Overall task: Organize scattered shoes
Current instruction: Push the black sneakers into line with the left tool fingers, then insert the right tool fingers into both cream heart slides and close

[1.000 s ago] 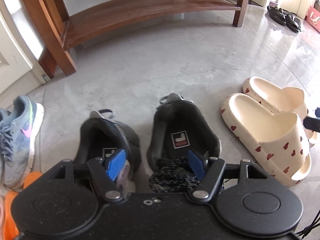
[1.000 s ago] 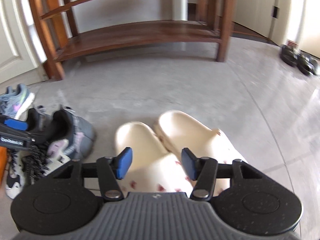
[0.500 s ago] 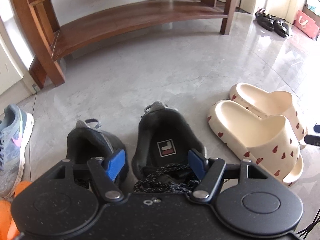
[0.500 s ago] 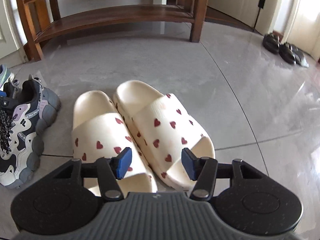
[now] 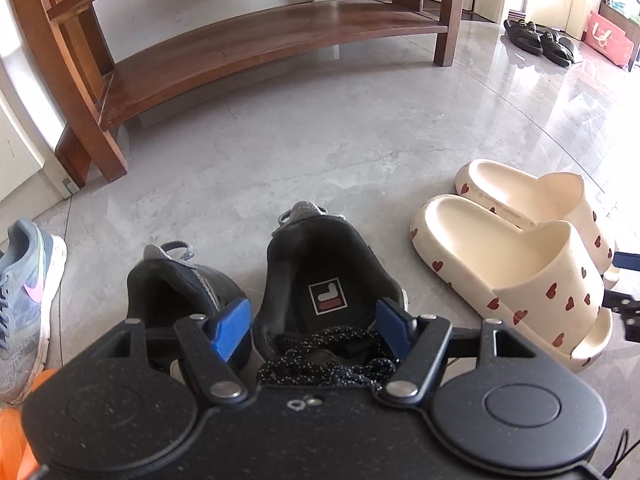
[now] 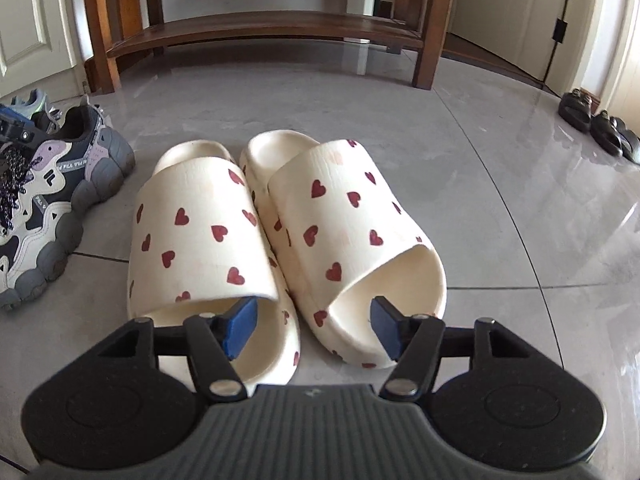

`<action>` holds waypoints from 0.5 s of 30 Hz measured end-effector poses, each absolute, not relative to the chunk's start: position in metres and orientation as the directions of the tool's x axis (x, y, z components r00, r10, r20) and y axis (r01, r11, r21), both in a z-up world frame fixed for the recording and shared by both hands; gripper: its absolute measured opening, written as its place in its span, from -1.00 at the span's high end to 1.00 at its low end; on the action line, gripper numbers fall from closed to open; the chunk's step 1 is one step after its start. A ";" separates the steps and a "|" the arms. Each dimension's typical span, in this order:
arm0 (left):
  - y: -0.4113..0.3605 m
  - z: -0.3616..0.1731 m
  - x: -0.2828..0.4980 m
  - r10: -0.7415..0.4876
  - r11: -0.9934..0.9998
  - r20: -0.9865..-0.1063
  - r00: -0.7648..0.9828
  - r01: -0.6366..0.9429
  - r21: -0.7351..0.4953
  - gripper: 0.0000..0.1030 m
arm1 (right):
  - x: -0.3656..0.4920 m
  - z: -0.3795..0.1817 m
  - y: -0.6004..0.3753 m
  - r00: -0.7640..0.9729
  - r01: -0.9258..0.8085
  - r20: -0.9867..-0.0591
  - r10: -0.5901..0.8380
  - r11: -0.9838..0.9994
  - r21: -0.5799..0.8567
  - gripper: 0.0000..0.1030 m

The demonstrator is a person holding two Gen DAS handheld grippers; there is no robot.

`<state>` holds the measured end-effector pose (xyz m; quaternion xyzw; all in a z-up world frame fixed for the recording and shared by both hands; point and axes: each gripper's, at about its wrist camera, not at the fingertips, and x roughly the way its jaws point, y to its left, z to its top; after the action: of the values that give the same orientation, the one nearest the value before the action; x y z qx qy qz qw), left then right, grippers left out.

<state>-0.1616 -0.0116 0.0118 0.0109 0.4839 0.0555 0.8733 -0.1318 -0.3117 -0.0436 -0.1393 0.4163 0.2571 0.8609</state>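
Your left hand-held gripper (image 5: 312, 326) is spread wide over the right black Fila sneaker (image 5: 328, 292), its mate (image 5: 176, 288) just beside it on the floor (image 5: 320, 136). Your right hand-held gripper (image 6: 310, 324), also spread, straddles the toes of the two heart-print slides (image 6: 280, 232), which touch side by side before the wooden shoe rack (image 6: 264, 28).

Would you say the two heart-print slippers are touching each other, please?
Touching: the right wrist view shows the left slipper and the right slipper pressed side by side, with no floor visible between their straps.

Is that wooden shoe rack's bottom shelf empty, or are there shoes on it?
Empty, as far as it shows. The wooden shoe rack's bottom shelf is bare wood in both views; the shoes sit on the floor.
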 end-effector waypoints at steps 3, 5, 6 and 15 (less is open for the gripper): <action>-0.012 0.013 -0.164 0.107 0.994 -0.841 0.531 -0.081 0.076 -0.35 | -0.126 -0.054 -0.305 0.507 -0.562 -0.793 0.337 0.827 -0.009 -0.31; -0.012 0.014 -0.166 0.112 0.994 -0.837 0.536 -0.074 0.085 -0.35 | -0.126 -0.056 -0.300 0.521 -0.548 -0.784 0.338 0.836 -0.003 -0.34; -0.012 0.014 -0.167 0.114 0.993 -0.836 0.537 -0.072 0.089 -0.35 | -0.125 -0.057 -0.298 0.529 -0.538 -0.778 0.339 0.843 0.002 -0.34; -0.016 0.015 -0.168 0.121 0.993 -0.835 0.537 -0.073 0.098 -0.36 | -0.131 -0.060 -0.278 0.593 -0.485 -0.737 0.323 0.874 -0.007 -0.12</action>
<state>-0.1684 -0.0156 0.0151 0.0255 0.4779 0.0553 0.8763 -0.1305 -0.2783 -0.0596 -0.1041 0.3892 0.2279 0.8864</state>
